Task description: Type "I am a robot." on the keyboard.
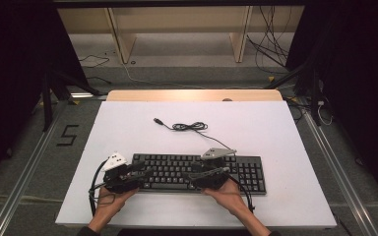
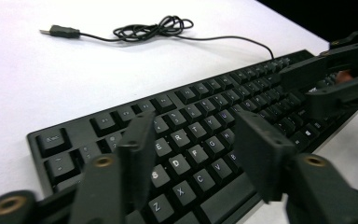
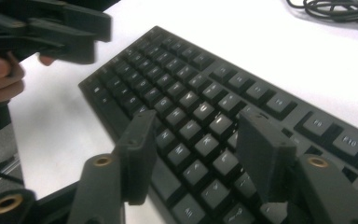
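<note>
— Both claws are seen poised over a black keyboard on a white table: the left gripper is held by the left hand above the keyboard's left end, the right gripper by the right hand above its middle.

— How are the jaws set?

— Apart on each, with nothing clamped between them. In the left gripper view, the left gripper is seen with letter keys of the keyboard framed in the gap below its jaws (whether the tips touch the keycaps cannot be told). The same is recorded in the right gripper view, where the right gripper is seen over keys near the keyboard's front edge.

— And where is the keyboard placed?

— It is laid flat toward the near edge of the table, directly under both claws, its long side running across. Its cable is trailed from the back edge to a loose coil well behind it, and the plug is left lying on the bare surface. The two grippers are pointed toward each other, near but apart.
</note>
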Demonstrator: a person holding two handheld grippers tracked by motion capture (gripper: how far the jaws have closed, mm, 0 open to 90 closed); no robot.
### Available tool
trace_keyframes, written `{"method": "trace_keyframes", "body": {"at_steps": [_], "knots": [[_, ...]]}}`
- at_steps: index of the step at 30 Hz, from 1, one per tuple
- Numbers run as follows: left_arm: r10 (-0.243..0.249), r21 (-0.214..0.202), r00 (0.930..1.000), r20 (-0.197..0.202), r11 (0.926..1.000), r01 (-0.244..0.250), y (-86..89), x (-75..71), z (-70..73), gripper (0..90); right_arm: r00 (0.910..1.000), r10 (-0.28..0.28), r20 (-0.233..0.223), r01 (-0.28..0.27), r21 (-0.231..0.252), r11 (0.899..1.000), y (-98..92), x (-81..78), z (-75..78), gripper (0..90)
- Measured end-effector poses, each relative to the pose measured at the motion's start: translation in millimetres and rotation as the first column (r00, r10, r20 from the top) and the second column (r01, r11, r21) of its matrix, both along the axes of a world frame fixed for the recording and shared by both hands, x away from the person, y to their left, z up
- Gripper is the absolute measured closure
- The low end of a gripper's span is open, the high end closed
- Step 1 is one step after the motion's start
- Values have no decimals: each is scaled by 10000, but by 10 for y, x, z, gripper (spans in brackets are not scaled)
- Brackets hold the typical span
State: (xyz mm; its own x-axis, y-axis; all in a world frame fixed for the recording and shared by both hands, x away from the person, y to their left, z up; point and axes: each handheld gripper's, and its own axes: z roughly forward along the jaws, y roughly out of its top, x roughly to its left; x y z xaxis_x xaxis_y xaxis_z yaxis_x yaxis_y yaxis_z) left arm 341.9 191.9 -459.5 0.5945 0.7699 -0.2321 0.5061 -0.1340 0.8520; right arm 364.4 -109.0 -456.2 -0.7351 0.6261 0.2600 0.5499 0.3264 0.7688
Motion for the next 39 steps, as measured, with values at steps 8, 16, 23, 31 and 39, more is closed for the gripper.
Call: {"method": "trace_keyframes", "body": {"at_steps": [8, 16, 23, 31, 39], "knots": [[-418, 607, 9983, -409, 9972, 442, -161, 170, -31, 726, 9999, 114, -22, -114, 188, 9998, -71, -96, -5, 443], [-795, 1041, 9943, -705, 9908, 866, -299, 287, -62, 888, 9997, 248, 36, -248, 114, 9996, -80, -171, -35, 402], [-858, 1289, 9903, -1090, 9866, 997, -396, 405, -108, 889, 9997, 247, 73, -249, 149, 9996, -108, -212, -23, 390], [-865, 1415, 9884, -1247, 9845, 1040, -449, 470, -145, 890, 9996, 269, 71, -270, 173, 9995, -114, -234, -16, 369], [-924, 1617, 9862, -1370, 9802, 1143, -511, 492, -181, 890, 9996, 277, 92, -279, 192, 9994, -114, -259, -10, 350]]}}
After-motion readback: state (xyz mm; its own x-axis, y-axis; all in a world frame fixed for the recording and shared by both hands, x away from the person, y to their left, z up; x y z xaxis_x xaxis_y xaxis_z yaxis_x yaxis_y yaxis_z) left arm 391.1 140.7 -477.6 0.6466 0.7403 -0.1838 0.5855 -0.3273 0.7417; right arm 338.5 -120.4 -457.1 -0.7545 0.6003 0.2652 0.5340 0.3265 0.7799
